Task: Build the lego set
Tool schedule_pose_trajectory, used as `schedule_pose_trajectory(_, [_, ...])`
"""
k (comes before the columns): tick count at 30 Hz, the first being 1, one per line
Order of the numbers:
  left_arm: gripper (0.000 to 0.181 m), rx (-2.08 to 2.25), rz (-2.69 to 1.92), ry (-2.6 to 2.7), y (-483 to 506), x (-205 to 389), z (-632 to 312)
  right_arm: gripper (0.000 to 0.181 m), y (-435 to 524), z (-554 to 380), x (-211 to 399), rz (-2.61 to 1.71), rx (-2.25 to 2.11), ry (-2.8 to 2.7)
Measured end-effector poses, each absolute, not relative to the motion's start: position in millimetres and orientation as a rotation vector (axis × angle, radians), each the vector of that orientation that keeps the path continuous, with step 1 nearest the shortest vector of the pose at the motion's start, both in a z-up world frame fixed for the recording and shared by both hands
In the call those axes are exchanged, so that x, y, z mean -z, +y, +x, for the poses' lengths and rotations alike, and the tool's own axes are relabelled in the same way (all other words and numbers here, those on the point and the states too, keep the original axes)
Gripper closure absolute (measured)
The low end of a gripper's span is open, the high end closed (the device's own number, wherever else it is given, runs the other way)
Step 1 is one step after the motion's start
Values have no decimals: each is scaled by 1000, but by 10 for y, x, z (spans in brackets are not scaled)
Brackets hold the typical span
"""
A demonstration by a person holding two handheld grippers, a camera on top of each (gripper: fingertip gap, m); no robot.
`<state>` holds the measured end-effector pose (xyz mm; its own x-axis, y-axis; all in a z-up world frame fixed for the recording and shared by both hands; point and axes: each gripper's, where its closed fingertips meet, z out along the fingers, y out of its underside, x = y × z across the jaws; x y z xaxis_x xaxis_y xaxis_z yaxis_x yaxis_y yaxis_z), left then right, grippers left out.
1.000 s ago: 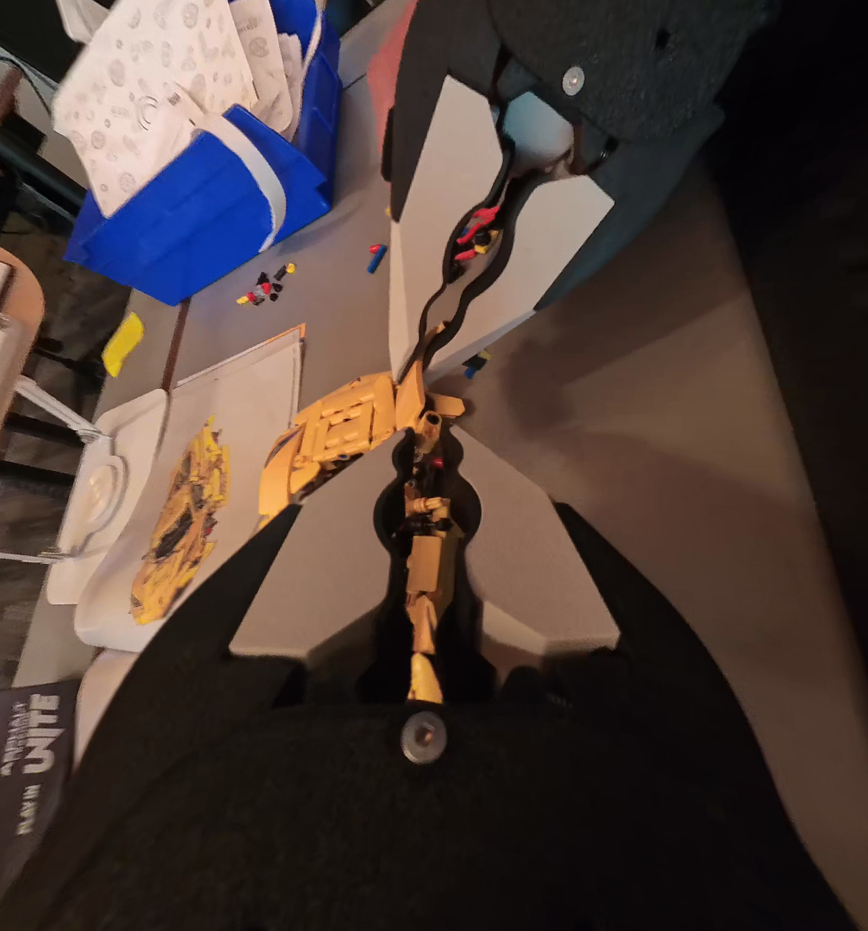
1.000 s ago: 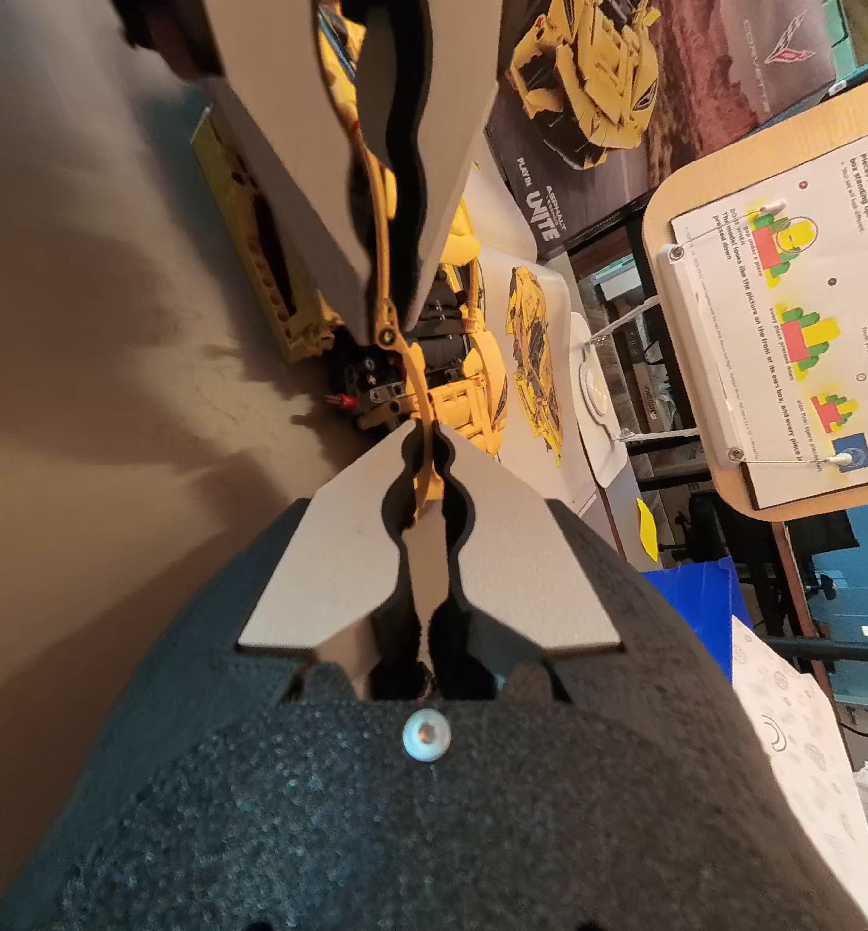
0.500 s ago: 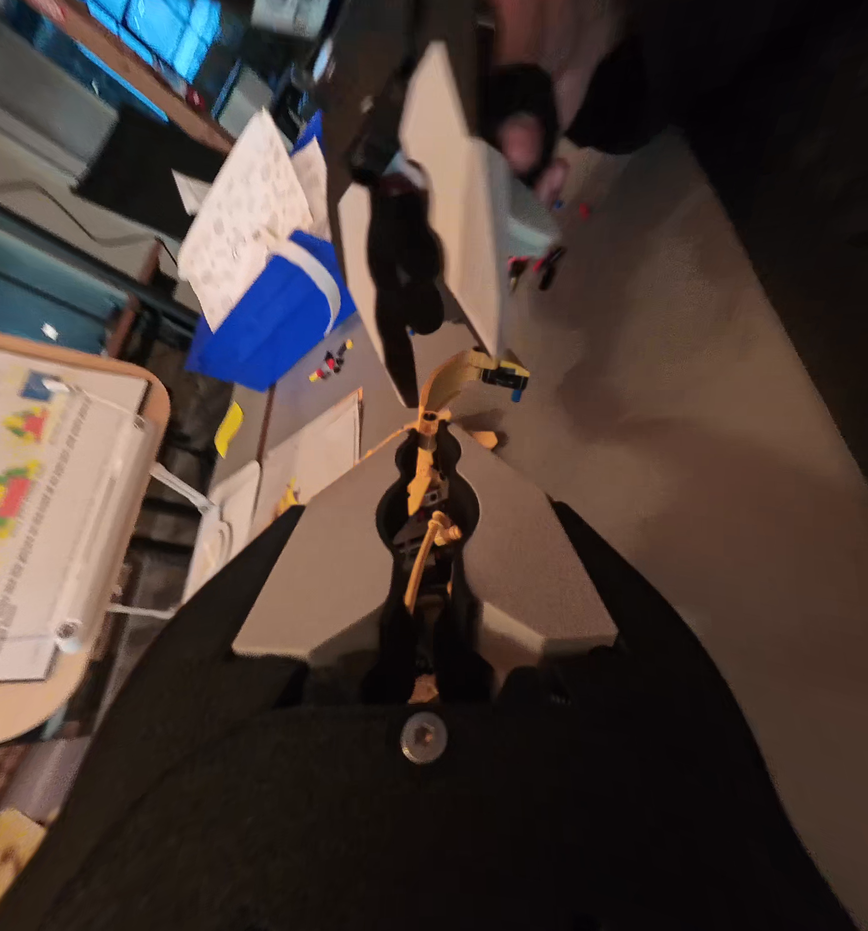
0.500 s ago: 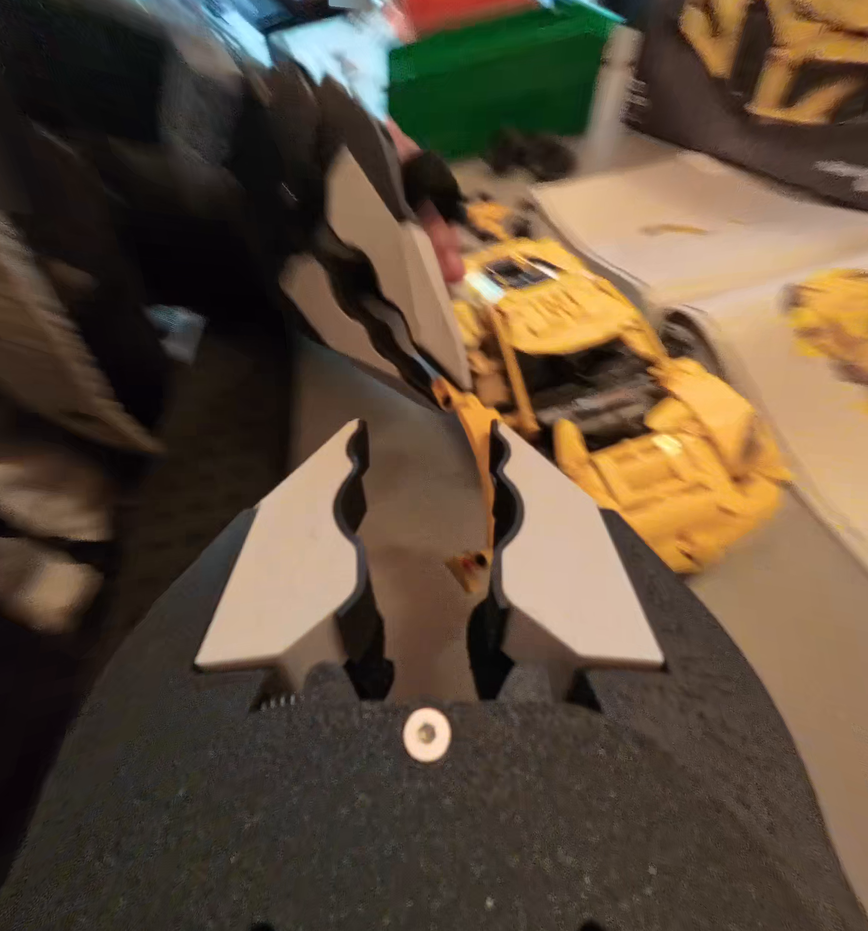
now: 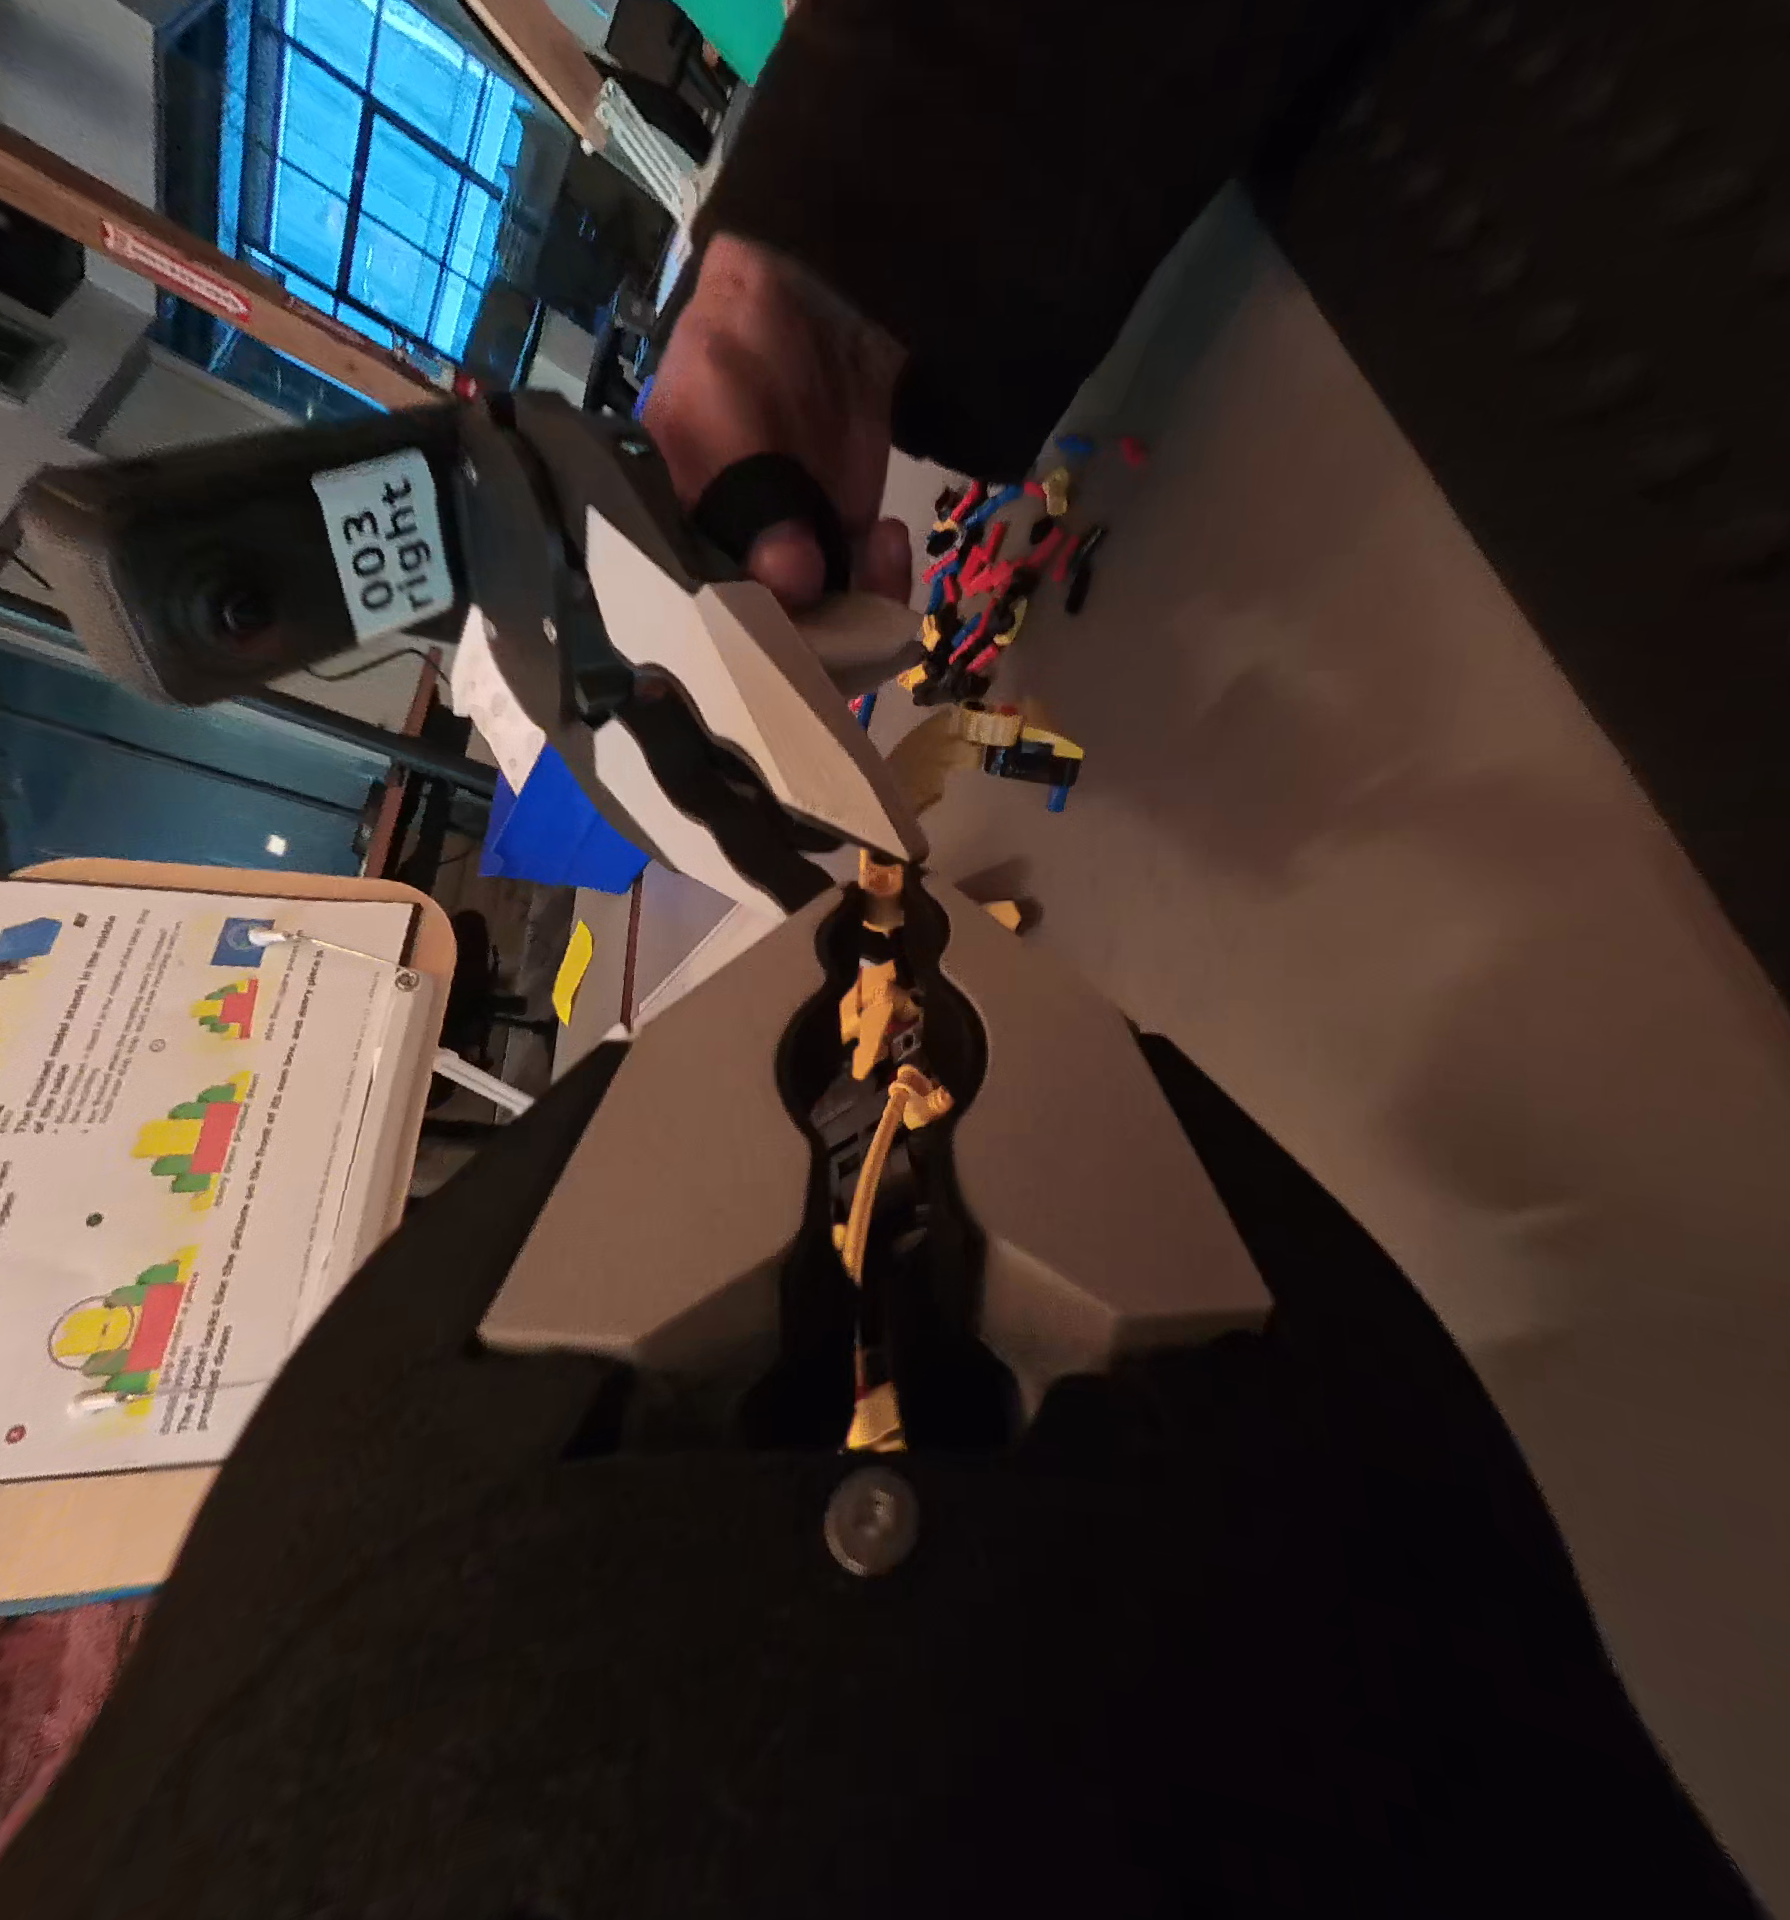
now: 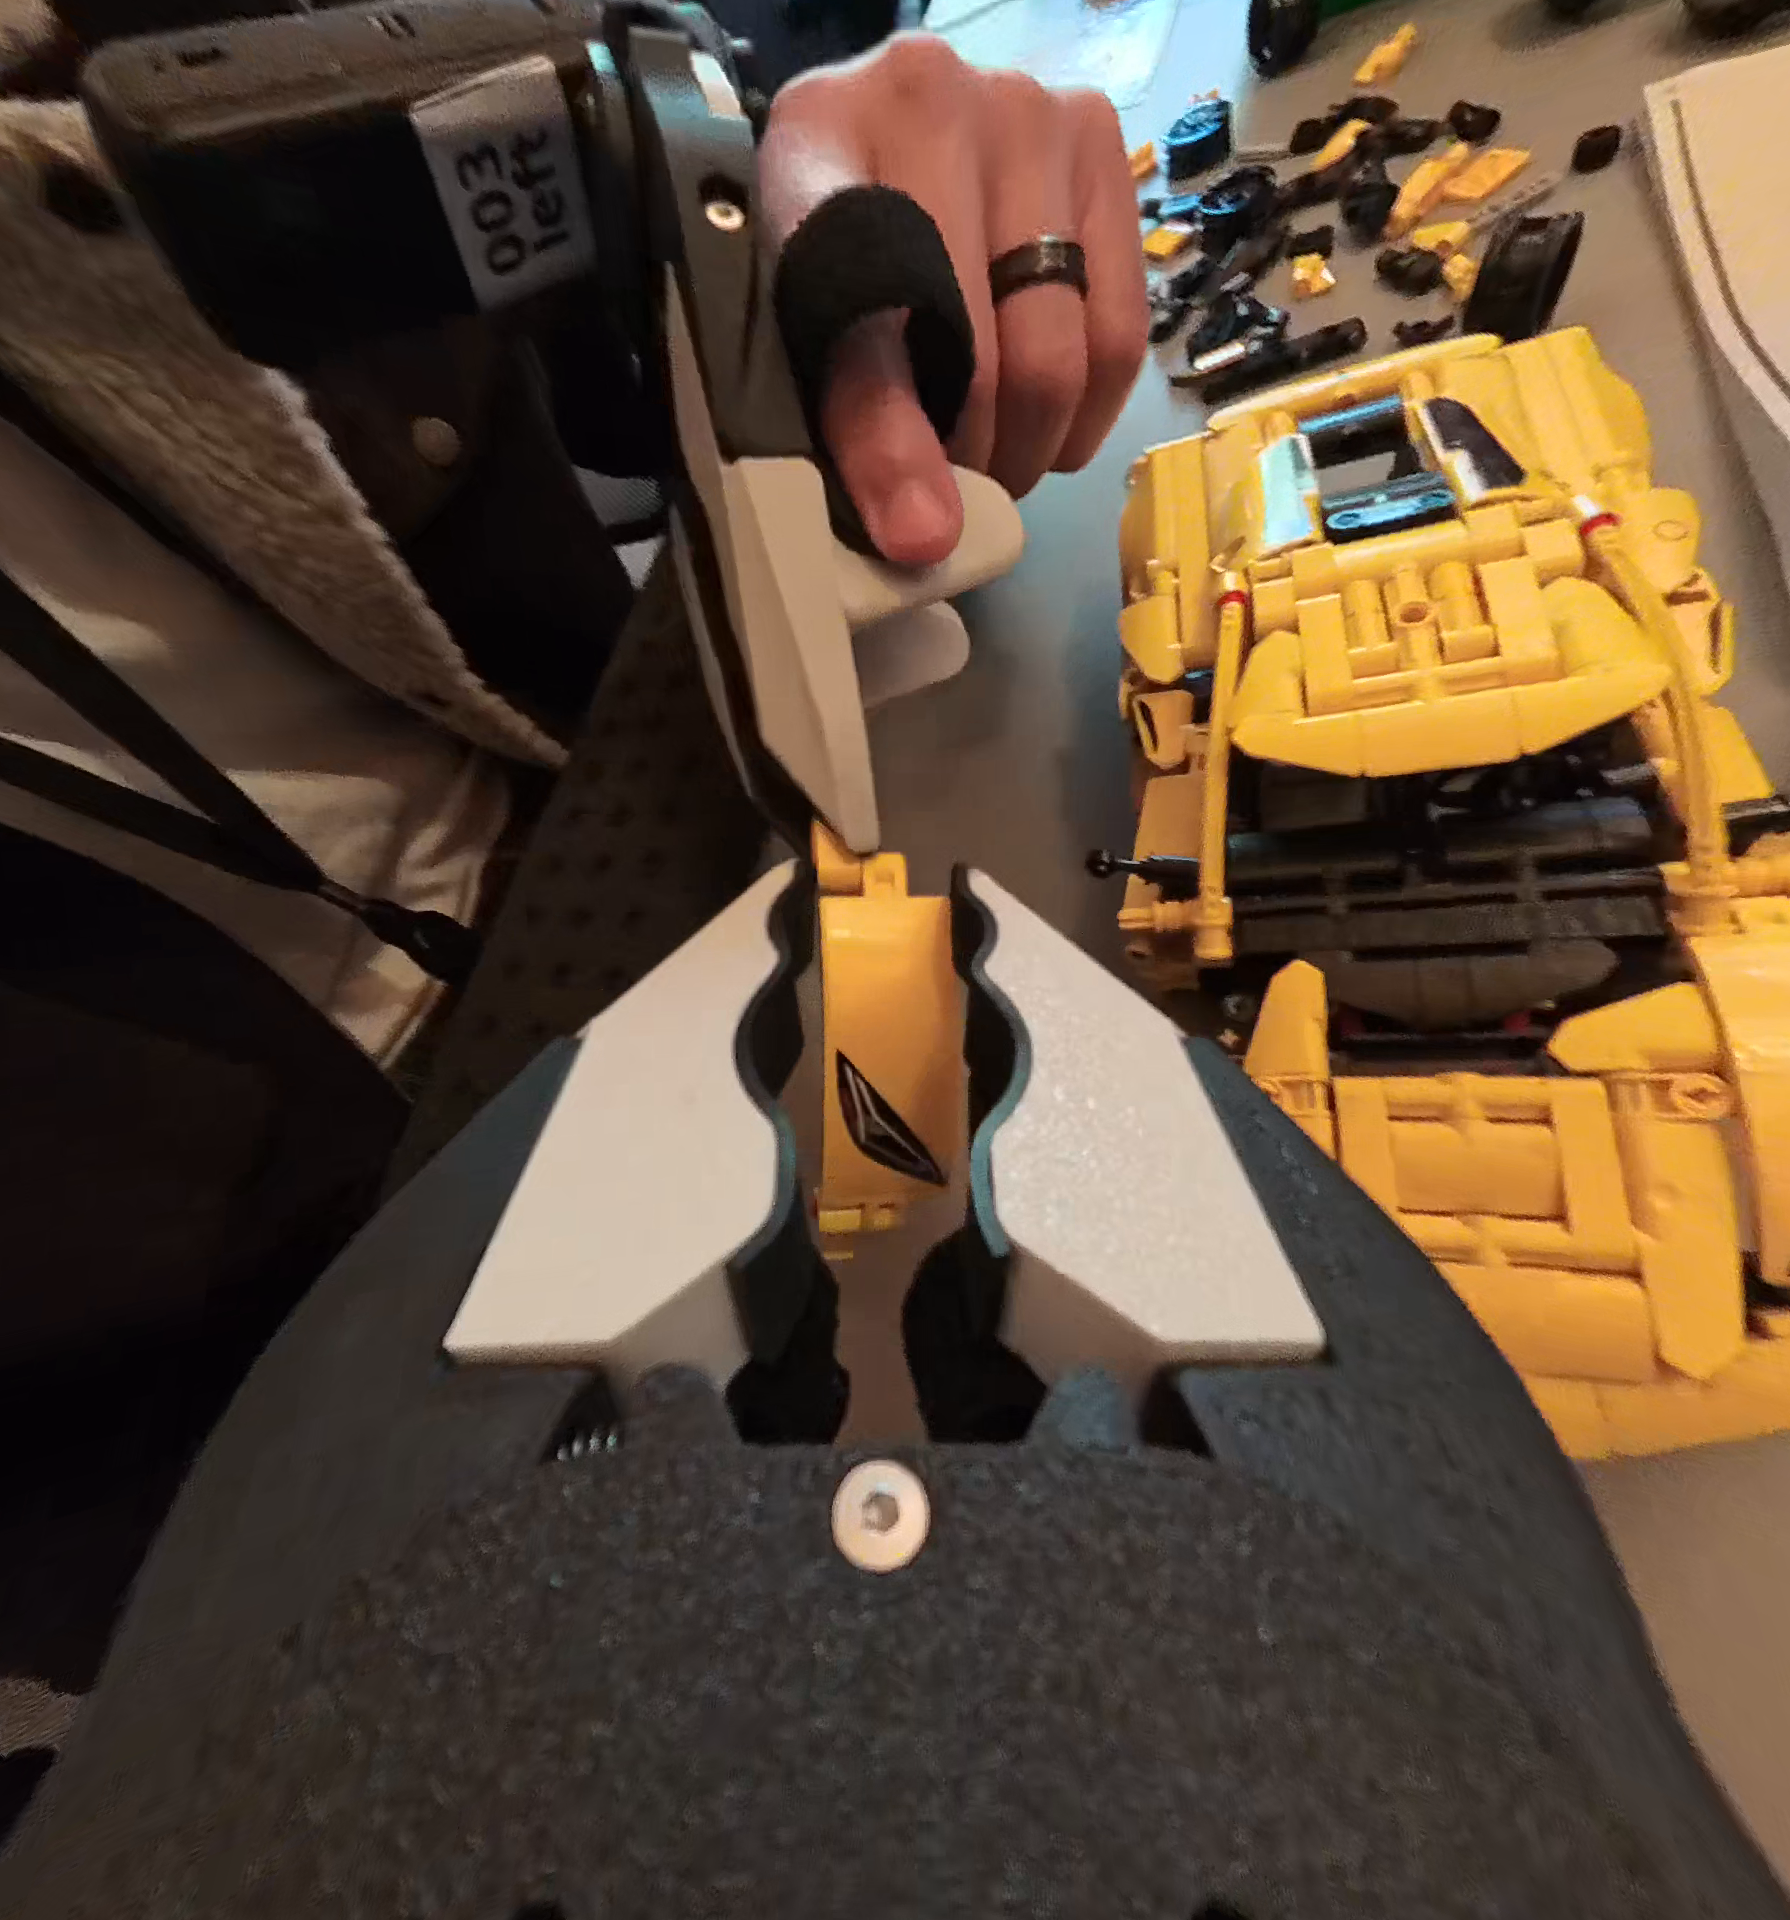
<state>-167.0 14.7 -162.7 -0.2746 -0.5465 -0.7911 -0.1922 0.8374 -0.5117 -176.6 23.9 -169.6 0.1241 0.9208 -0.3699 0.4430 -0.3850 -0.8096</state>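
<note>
The grey table point(image 6: 1026, 727) carries everything here, and the biggest thing on it is the yellow car point(image 6: 1442, 883), part built, lying to the right of my tongs with its black middle open to view. Beyond the car a scatter of black and yellow pieces point(image 6: 1317, 249) lies on the table, and the edge of a white booklet point(image 6: 1764, 364) shows at the far right. In the left wrist view a printed sheet on a board point(image 5: 174, 1174) stands off to the left, with a blue bin point(image 5: 558, 831) farther back, and a heap of small red, blue and black pins point(image 5: 984, 582) sits on the table near my right hand point(image 5: 777, 416).

My left tongs point(image 5: 886, 883) are closed tight on a slim yellow and black assembly point(image 5: 875, 1039) that runs back between the fingers toward the camera. In the right wrist view my left hand point(image 6: 964, 270) grips that tool from above, one finger through a black loop.

My right tongs point(image 6: 880, 883) stand partly open around a yellow panel point(image 6: 886, 1039) with a black arrow mark; I cannot tell whether the pads press it or only flank it. The tip of the left tongs touches the top end of that panel, so the two tools meet just above the table, near the car's left side.
</note>
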Motion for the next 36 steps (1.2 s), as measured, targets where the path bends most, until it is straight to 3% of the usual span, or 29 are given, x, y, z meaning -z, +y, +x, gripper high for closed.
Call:
schedule_pose_trajectory(6, [173,363,-806,1859,368,1812,-1661,158,467,-1666,1877,-1982,-842,-1340])
schedule_pose_trajectory(11, [166,696,-1231,1805,602,1900,-1863,158,601,-1641,2077,-1989,-437,-1428])
schedule_pose_trajectory(15, [158,813,-1288,1749,597,1831,-1875,158,657,-1621,2226,-1950,-178,-1491])
schedule_pose_trajectory(22, [148,688,-1332,1816,615,2019,-1836,157,663,-1657,2231,-1965,-318,-1364])
schedule_pose_trajectory(36, [142,664,-1403,1916,767,1982,-1756,157,752,-1658,2202,-1848,-151,-1384])
